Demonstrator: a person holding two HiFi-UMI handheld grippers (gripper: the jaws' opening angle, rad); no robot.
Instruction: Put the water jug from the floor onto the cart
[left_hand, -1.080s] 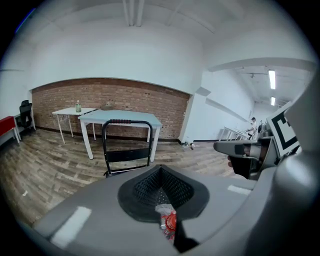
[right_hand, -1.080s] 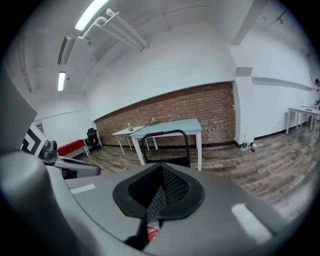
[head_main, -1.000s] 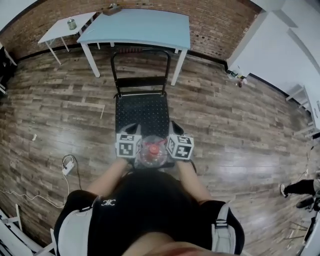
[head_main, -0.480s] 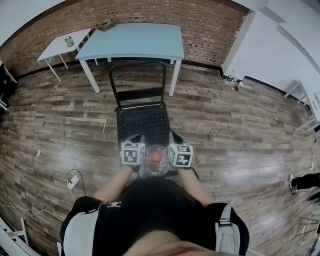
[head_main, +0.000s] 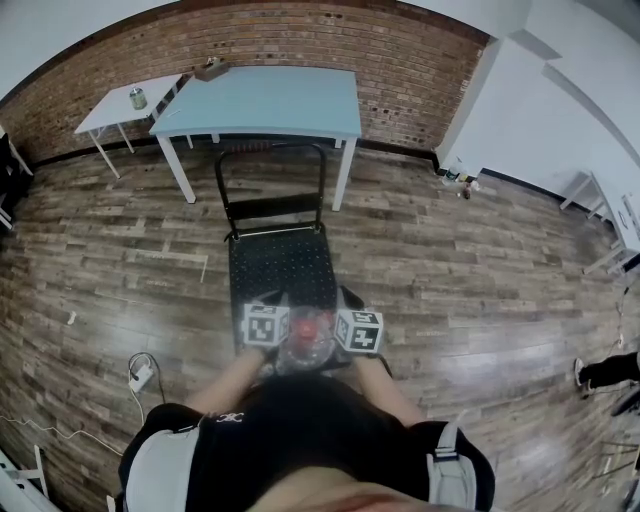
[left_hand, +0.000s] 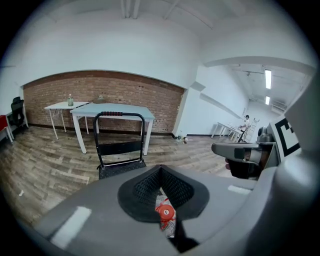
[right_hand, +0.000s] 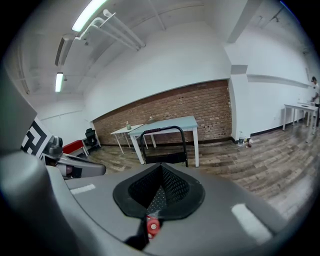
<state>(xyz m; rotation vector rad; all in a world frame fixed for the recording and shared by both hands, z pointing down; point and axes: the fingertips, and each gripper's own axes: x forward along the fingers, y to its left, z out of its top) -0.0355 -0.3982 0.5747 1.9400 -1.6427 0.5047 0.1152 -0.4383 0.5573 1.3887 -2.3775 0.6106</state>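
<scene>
jug (head_main: 303, 342) at cart (head_main: 280, 268) near end | table (head_main: 262, 100) behind cart | sm table (head_main: 122, 101) left

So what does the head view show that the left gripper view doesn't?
Only the head view: the person's black shirt and a white power strip on the floor. Only the left gripper view: the ceiling lights. Both: the black cart, the blue table, the brick wall and the jug's red cap.

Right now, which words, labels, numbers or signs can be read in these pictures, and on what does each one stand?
No text can be read anywhere.
Water jug: marks below the red cap, too blurred to read.
Shirt logo: a white mark, too small to read.
Marker cubes: black and white square patterns only, no words.
</scene>
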